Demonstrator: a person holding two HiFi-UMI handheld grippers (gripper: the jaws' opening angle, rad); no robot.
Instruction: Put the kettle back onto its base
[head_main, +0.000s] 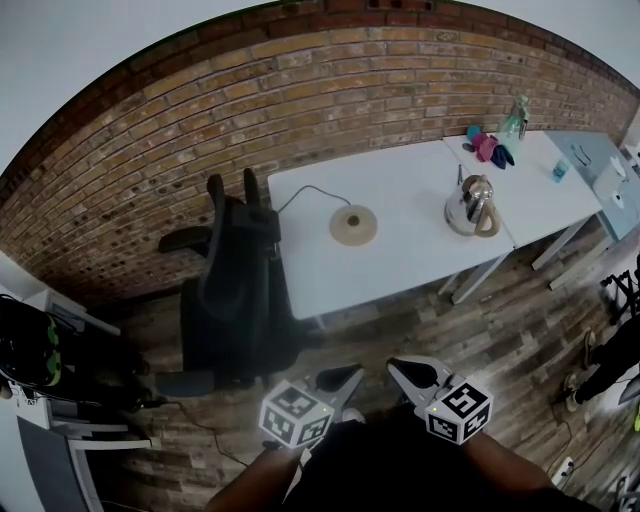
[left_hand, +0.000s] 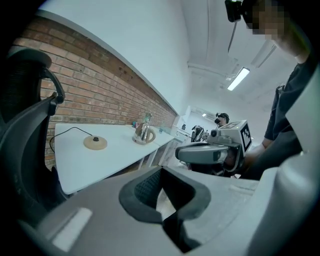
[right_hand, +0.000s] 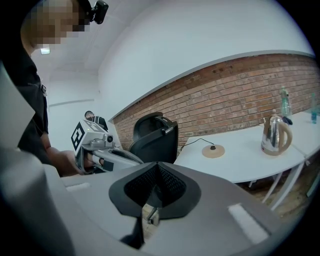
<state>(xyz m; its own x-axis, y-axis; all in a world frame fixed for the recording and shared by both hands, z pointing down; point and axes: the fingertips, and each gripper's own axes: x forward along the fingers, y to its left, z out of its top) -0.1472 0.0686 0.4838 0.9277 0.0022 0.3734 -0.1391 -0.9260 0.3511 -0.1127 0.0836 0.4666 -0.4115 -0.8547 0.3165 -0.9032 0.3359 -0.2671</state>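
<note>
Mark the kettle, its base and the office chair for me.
kettle (head_main: 467, 206), head view, on its shiny metal body.
base (head_main: 353, 226), head view, on the top of the round disc.
office chair (head_main: 236, 290), head view, on its black backrest.

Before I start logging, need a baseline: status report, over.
Left gripper, right gripper shut, empty. Kettle on table, apart from base. Office chair beside table.
</note>
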